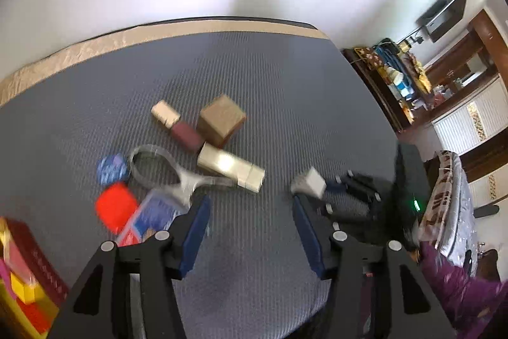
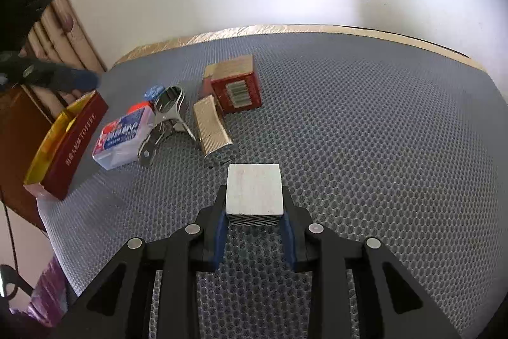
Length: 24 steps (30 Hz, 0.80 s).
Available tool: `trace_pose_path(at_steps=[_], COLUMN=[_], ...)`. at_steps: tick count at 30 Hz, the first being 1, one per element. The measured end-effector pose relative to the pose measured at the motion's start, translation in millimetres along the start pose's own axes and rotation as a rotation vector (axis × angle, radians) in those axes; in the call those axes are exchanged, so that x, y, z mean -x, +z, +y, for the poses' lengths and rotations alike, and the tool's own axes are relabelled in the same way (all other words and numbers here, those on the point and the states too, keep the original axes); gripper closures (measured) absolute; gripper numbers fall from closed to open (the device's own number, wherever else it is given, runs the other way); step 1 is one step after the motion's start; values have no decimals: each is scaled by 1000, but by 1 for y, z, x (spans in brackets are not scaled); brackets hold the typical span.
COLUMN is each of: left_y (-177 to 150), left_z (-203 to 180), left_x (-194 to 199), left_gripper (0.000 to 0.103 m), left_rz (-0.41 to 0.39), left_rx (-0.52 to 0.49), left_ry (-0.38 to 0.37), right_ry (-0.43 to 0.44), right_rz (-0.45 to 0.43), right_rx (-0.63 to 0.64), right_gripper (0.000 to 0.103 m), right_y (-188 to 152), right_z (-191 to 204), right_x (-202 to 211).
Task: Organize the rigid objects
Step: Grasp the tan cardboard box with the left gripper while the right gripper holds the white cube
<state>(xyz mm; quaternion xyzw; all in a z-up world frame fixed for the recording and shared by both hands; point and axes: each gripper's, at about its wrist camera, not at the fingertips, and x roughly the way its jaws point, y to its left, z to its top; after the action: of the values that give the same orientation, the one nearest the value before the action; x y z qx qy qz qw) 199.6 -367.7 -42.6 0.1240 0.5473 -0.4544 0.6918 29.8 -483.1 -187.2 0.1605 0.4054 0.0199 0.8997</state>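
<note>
My right gripper [image 2: 254, 213] is shut on a white cube [image 2: 254, 189] with a black zigzag side, held just over the grey mat [image 2: 381, 148]. In the left wrist view the same cube [image 1: 309, 183] shows to the right. My left gripper [image 1: 250, 205] hangs open over bare mat with nothing between its fingers. Ahead of it lie a metal clip [image 1: 165, 170], a gold ribbed case [image 1: 228, 164], a brown box [image 1: 222, 119], a maroon and gold tube [image 1: 177, 124], a blue-white packet [image 2: 123, 135], and small red [image 1: 116, 207] and blue [image 1: 111, 169] pieces.
A red toffee box [image 2: 73, 142] with a yellow inside stands open at the mat's left edge. A white wall runs behind the mat. A cluttered shelf [image 1: 397, 78] stands off to the right. A person's purple sleeve [image 1: 460, 281] shows at the lower right.
</note>
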Motion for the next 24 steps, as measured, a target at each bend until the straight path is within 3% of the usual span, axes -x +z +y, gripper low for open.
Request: trace_pose_path(at_steps=[3,7,13,18,22,24], left_y=[26,57,81,84,87,91], left_z=[-4,8,23,24,24,20], left_x=[-21,-53,-79,-94,-106,-109], left_gripper=[47,47,47,47,46,46], left_rz=[20,85,120,160,193,195], left_rx=[-17,130,311,352,381,369], left_ry=[44,-18,-3,113,74,113], right_ry=[19,55,102,132,152,160], right_rz=[-13,-25,-35,-45,-48,-50], right_rx=[-37,-87,-136,-164,-184,-191], right_gripper=[75,75,75,75,75,75], right_y=[-2,-1,-4,-5,-5,-5], right_z=[-10,-19,-33,-44,-54,-60], right_x=[4,8,16,23,29,33])
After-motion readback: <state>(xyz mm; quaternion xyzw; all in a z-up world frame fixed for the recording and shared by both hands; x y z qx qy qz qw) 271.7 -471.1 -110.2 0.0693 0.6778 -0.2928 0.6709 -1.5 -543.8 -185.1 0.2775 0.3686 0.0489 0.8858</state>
